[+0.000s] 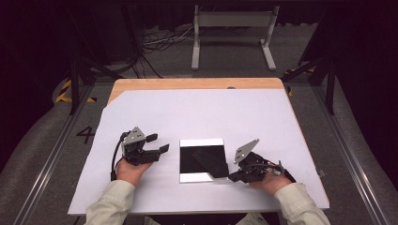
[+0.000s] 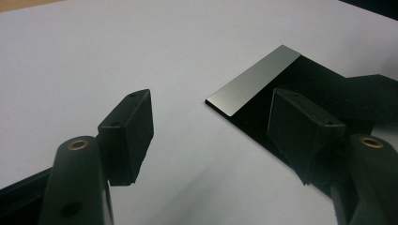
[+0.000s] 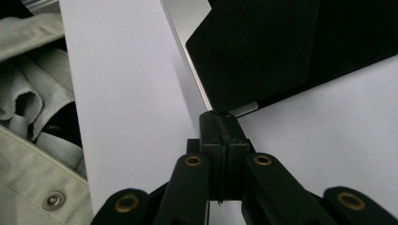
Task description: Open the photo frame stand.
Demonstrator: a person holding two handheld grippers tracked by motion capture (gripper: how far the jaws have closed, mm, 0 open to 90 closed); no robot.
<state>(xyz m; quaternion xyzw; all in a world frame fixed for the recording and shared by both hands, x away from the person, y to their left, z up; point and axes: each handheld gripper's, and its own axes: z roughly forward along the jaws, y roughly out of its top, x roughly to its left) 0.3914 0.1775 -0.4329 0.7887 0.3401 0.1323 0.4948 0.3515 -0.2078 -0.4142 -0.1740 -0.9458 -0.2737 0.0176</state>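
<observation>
Lab, floor rails [image 1: 51, 154], loose cables [image 1: 159, 40], dark curtains [image 1: 28, 42]

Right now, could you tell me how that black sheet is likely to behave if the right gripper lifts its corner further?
The black sheet looks thin and probably floppy: its corner already folds over where the right gripper pinches it. It seems light, so it should lift easily. It may slide on the smooth white table cover, since the left gripper stands open beside it.

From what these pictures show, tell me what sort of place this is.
Probably a lab recording station, not a home: a table covered by a white sheet, dark curtained surroundings, loose cables on grey carpet, and floor rails with hazard tape.
</observation>
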